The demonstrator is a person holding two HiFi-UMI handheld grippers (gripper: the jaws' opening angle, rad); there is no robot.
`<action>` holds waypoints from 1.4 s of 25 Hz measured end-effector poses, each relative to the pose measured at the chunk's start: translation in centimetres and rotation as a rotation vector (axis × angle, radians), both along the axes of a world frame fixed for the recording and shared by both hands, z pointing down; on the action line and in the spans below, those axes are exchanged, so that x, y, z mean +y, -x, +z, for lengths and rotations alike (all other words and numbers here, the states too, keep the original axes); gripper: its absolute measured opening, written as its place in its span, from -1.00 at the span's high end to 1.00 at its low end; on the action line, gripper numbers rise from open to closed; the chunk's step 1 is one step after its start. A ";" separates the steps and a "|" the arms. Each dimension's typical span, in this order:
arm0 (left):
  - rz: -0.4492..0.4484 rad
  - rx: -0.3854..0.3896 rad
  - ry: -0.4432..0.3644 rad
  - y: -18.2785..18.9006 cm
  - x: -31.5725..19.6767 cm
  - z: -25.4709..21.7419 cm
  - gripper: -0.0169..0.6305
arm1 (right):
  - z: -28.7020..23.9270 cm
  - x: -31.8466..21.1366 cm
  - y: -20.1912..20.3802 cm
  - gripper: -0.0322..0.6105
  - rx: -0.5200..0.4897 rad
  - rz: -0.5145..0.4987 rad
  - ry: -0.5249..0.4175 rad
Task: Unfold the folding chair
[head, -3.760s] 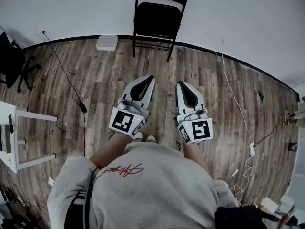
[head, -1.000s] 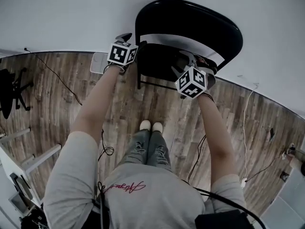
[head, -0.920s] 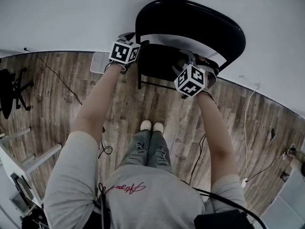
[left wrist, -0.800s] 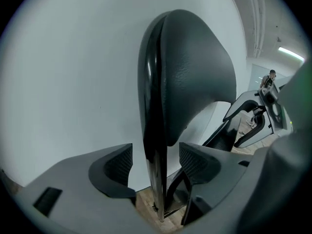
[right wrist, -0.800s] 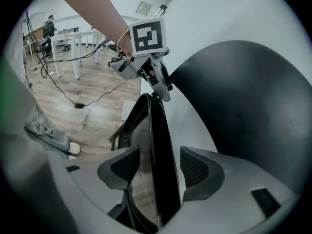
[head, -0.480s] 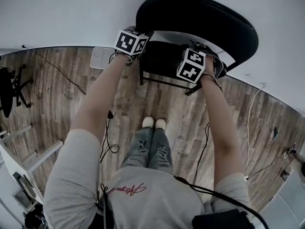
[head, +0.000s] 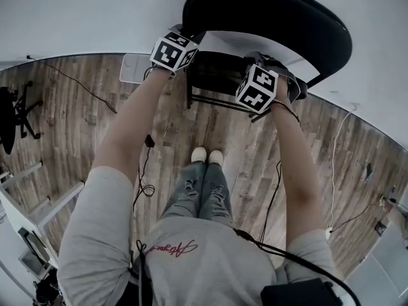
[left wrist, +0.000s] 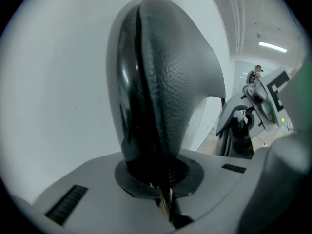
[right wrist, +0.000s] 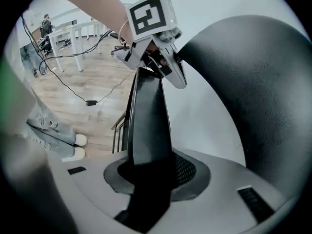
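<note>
A wood floor [head: 83,107] meets a white wall [head: 76,11], and the folding chair [head: 274,24] stands against it, not yet unfolded. The left gripper [left wrist: 142,13] is pinched flat by the chair's left upright, with nothing showing between its jaws. The right gripper [right wrist: 148,130] has just been closing and clamps the edge of the seat [head: 220,72]. The step should go best by bracing the back and swinging the seat down smoothly, gripped square.

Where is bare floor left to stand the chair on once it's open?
Bare boards lie between the folding chair and the shoes, and beyond the left arm toward the office chair. Cables and a white table crowd the lower left.
</note>
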State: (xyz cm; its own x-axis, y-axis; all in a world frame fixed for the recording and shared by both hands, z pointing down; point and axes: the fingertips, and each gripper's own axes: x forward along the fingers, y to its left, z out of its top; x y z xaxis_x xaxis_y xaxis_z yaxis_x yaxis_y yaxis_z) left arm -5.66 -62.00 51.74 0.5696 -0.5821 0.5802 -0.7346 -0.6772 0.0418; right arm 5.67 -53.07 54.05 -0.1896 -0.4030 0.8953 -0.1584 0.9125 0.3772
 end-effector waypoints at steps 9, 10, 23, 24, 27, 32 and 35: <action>-0.055 0.025 -0.066 0.2 0.6 0.2 0.90 | -0.8 6.5 0.7 0.48 0.008 0.001 -0.183; -0.072 0.034 -0.086 0.3 0.5 0.2 0.90 | -0.8 7.0 0.8 0.48 0.009 0.001 -0.195; -0.244 0.277 -0.365 3.5 0.9 -3.2 0.22 | -1.0 10.7 1.3 0.45 0.001 0.010 -0.272; -0.275 0.297 -0.383 4.3 1.5 -3.5 0.13 | -1.0 10.9 1.3 0.44 0.000 0.011 -0.279; -0.329 0.298 -0.440 5.9 4.5 -4.0 0.13 | -0.8 11.5 1.2 0.44 0.005 0.012 -0.291; -0.429 0.166 -0.497 9.0 12.8 -3.7 0.87 | -0.9 12.7 1.4 0.44 0.012 0.007 -0.368; -0.406 0.193 -0.498 7.2 18.4 -4.8 0.87 | -0.8 14.2 1.7 0.46 0.015 -0.005 -0.445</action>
State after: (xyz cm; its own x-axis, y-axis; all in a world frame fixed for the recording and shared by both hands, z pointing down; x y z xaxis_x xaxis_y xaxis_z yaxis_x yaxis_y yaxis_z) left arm -12.88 -43.63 46.98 0.3156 -0.9440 0.0962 -0.9458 -0.3212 -0.0485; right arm 4.02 -38.86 53.22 -0.1810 -0.7486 0.6378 -0.1455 0.6618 0.7355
